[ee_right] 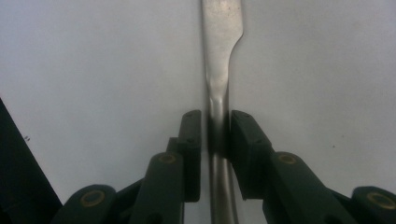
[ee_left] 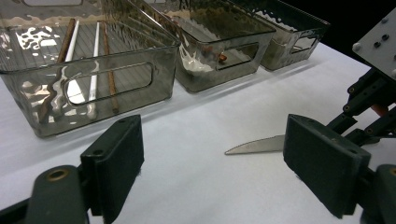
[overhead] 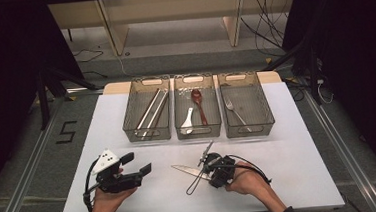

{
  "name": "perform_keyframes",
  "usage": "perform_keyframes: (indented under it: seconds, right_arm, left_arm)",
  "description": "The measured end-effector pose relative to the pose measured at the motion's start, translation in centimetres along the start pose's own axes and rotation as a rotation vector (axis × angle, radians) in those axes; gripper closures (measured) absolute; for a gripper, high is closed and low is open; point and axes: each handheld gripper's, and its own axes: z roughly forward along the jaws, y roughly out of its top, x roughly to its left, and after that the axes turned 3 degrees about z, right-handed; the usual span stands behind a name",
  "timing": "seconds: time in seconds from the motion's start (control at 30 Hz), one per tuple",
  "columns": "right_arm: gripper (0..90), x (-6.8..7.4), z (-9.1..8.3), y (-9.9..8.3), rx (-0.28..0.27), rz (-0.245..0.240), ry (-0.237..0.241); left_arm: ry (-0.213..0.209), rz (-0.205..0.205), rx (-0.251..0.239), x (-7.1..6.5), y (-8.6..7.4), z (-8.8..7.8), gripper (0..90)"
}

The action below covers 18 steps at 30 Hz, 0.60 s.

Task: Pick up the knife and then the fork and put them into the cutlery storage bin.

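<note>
**Knife gripped by its handle, three bins waiting behind**

The left gripper (overhead: 136, 165) rests near the front left of the white table (overhead: 291, 179), jaws spread wide with nothing between them; it seems parked out of the way, angled toward the knife so it could help if needed.

To its right lies the knife (overhead: 186, 170), flat on the table, blade pointing left. The right gripper (ee_right: 215, 140) has its jaws drawn in on the handle just behind the blade, the pads standing against both sides of the metal. Taking it by the handle keeps the blade clear and should let it lift level.

Behind, three smoky plastic bins stand in a row, side by side. The left bin (overhead: 128, 121) holds chopsticks (overhead: 152, 111), some pale and some brown, lying lengthwise. The middle bin (overhead: 179, 129) holds a white spoon (overhead: 187, 119) and a reddish-brown spoon (overhead: 198, 104). The right bin (overhead: 265, 111) holds a fork (overhead: 235, 111). Sorted that way, the knife probably belongs with the fork.
</note>
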Motion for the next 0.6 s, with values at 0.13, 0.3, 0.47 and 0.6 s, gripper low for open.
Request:
perform_keyframes:
  seconds: [0.13, 0.3, 0.47, 0.6]
  right_arm:
    - [79.2, -0.06, 0.06, 0.07, -0.005, -0.008, 0.002]
    - [80.1, 0.10, 0.03, 0.17, 0.005, -0.024, -0.005]
    - [80.4, 0.11, 0.07, 0.12, -0.006, -0.034, -0.005]
    - [80.5, 0.06, 0.03, 0.10, -0.008, -0.040, -0.002]
  left_arm:
    - [0.000, 0.001, 0.001, -0.01, 0.01, 0.01, 19.8]
    - [-0.001, 0.003, 0.001, -0.01, 0.02, 0.02, 19.8]
    - [-0.001, 0.003, 0.002, 0.00, 0.02, 0.02, 19.9]
    - [0.000, 0.002, 0.001, 0.00, 0.02, 0.01, 19.8]
